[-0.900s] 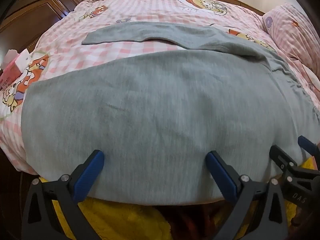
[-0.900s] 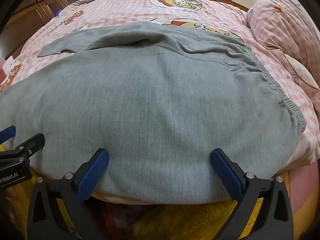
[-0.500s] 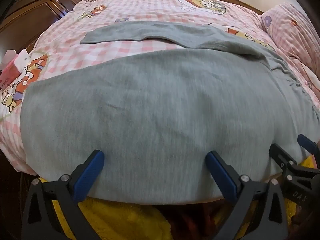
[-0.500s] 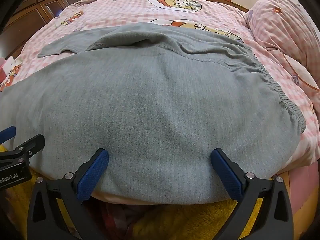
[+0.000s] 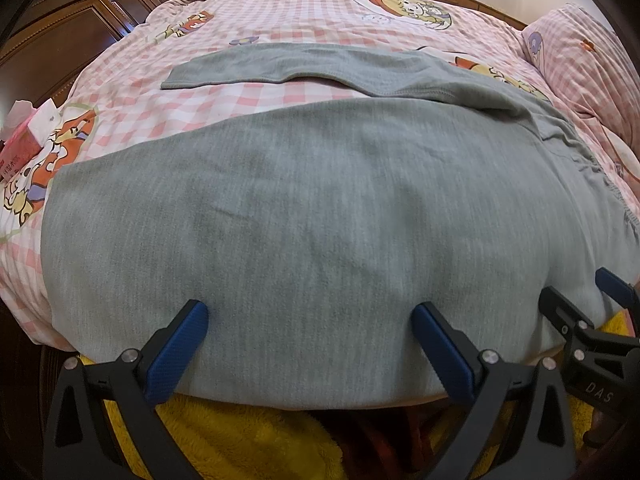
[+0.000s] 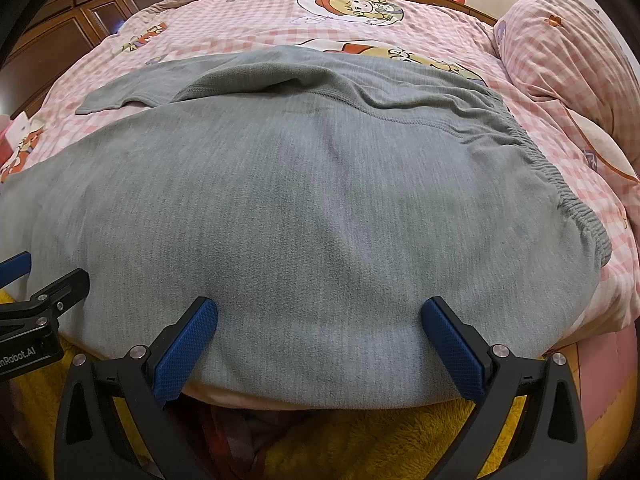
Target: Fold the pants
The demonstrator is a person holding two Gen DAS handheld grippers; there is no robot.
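Grey knit sweatpants [image 5: 320, 208] are spread flat across a bed covered by a pink checked cartoon-print quilt [image 5: 304, 12], the nearer leg lying along the bed's near edge and the other leg [image 5: 280, 66] angled away beyond it, with checked quilt showing between the two. The elastic waistband [image 6: 560, 176] is bunched at the right end of the pants, near a pink pillow [image 6: 568, 52]. The left claw [image 5: 310, 354] is held wide open at the near hem line of the nearer leg, nothing being gripped, and the right claw [image 6: 320, 344] is likewise spread open beside it toward the waistband. Both are probably lined up along that edge so that the nearer leg can be pinched at two spaced places and carried over onto the farther one without sagging. A tissue box [image 5: 20, 136] lies left of the pants.
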